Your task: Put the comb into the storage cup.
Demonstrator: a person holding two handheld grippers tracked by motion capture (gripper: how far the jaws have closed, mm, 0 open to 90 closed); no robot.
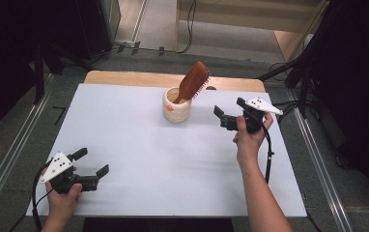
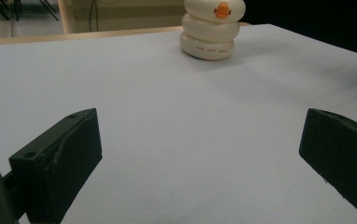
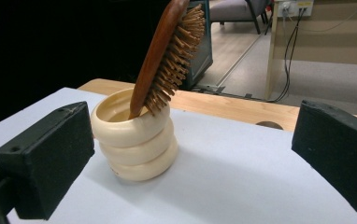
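A cream ringed cup point(image 1: 177, 106) stands at the back middle of the white table top point(image 1: 139, 154). A brown wooden hairbrush point(image 1: 193, 82) stands in it, handle down, leaning right with its bristles to the right. My right gripper point(image 1: 228, 115) hovers open just right of the cup, jaws pointing at it; its own view shows the cup point(image 3: 135, 140) and the hairbrush point(image 3: 167, 53) close ahead. My left gripper point(image 1: 92, 162) rests open near the front left corner, empty. Its view has the cup point(image 2: 210, 30) far off, an orange mark on its side.
A bare wooden strip point(image 1: 124, 77) runs along the table's far edge, with a small round hole point(image 1: 210, 88) behind the cup. Metal rails point(image 1: 313, 150) flank the table on both sides. Cables point(image 1: 190, 29) lie on the floor beyond.
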